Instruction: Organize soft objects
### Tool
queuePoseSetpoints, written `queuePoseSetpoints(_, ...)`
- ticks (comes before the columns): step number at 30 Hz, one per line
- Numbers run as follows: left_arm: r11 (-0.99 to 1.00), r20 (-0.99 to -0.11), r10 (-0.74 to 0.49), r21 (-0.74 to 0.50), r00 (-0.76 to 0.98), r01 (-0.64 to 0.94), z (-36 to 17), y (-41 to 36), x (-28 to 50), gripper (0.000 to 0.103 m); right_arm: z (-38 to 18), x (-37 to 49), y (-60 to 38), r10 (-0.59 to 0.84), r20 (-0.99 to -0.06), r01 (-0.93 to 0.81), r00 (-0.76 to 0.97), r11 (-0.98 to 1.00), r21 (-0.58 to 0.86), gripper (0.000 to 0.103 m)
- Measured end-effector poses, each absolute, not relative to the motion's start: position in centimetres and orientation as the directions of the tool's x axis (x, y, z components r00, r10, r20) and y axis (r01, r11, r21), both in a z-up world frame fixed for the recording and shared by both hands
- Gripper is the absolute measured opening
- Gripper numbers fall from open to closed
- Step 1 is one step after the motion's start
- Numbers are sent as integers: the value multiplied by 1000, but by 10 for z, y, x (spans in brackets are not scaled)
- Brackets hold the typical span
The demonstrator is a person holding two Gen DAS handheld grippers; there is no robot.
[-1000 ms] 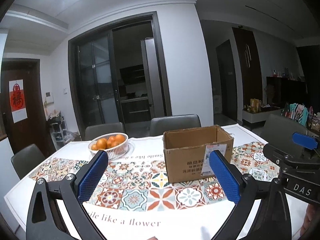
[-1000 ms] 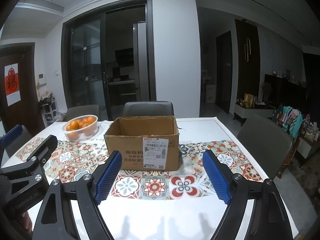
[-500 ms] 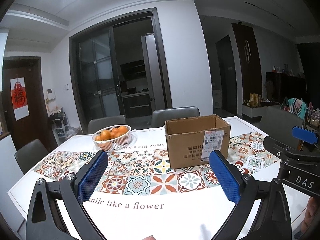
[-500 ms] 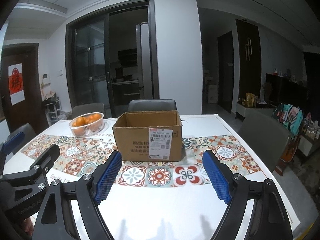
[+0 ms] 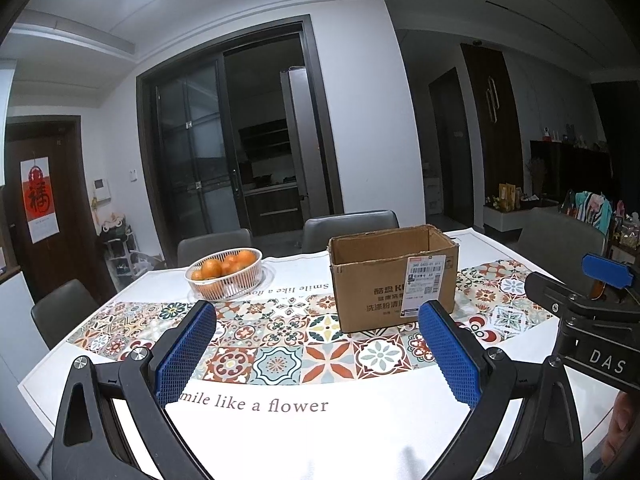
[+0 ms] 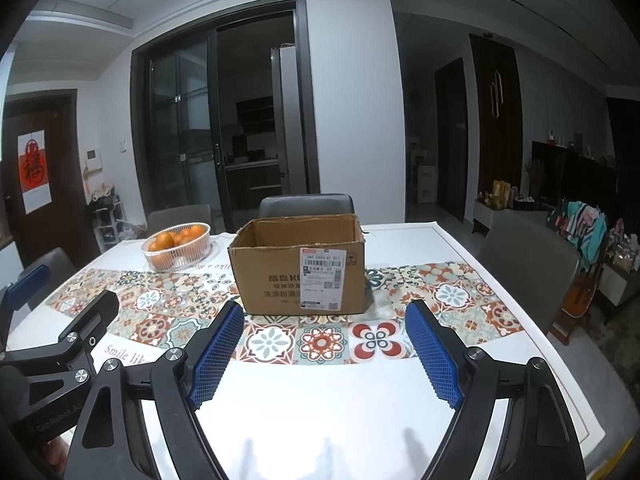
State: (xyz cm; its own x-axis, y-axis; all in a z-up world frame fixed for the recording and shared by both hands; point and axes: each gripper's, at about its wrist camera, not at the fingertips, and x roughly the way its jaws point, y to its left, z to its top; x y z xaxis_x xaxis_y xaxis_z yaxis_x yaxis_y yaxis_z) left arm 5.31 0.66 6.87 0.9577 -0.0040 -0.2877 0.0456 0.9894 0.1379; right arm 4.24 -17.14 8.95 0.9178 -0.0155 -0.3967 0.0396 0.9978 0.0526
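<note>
An open cardboard box (image 5: 394,278) with a white shipping label stands on the patterned tablecloth; it also shows in the right wrist view (image 6: 302,264). I cannot see into it. No soft object is in view. My left gripper (image 5: 320,354) is open and empty, above the near white part of the cloth, short of the box. My right gripper (image 6: 326,354) is open and empty, in front of the box. Each gripper shows at the edge of the other's view, the right one (image 5: 584,308) and the left one (image 6: 60,332).
A white basket of oranges (image 5: 225,272) stands left of the box, also in the right wrist view (image 6: 177,246). Grey chairs (image 6: 306,206) ring the table (image 6: 320,400). Another chair (image 6: 528,256) stands at the right side, with clutter beyond it.
Both grippers have drawn back and risen from the box, which now looks smaller and farther. More white tablecloth shows in front. Both stay open.
</note>
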Motion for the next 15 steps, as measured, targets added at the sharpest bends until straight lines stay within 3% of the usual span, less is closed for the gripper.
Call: queuePoseSetpoints(15,989,-286,3,141,958,39,65,6,52,103,86,44,-173,-9,-410,40,912,997,65,84)
